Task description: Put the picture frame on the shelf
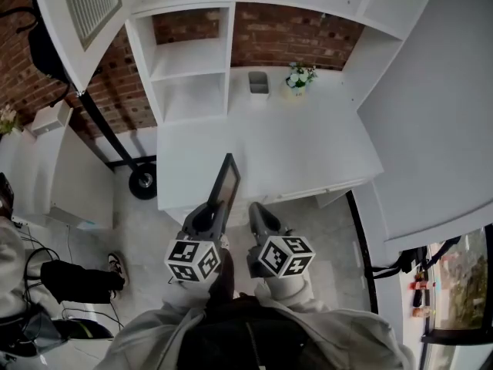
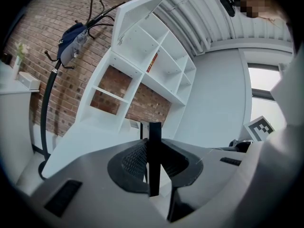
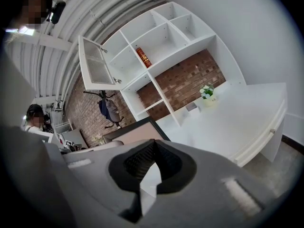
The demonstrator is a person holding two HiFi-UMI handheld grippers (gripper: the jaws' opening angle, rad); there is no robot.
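Holding the picture frame [image 1: 226, 177] edge-up over the counter's [image 1: 308, 153] near-left edge, left gripper [image 1: 213, 208] pinching its near end; right gripper [image 1: 260, 216] empty, jaws pressed together; best kept vertical, aimed squarely into a shelf [image 1: 192, 75] opening.

The desk surface [image 1: 293, 153] is left bare across its middle and right and can be crossed freely from the near edge (over which the picture frame [image 1: 226, 182] is held on edge in the left gripper [image 1: 218, 206]). Only a small grey container [image 1: 258, 83] and a flower pot [image 1: 299, 78] are set side by side at the back edge. At the back left corner the shelf unit [image 1: 229, 52] is open to the front with its two lower compartments unoccupied, while an open cabinet door [image 1: 85, 6] is swung out above the left side and a black coat stand [image 1: 104, 129] is planted just off the left edge.
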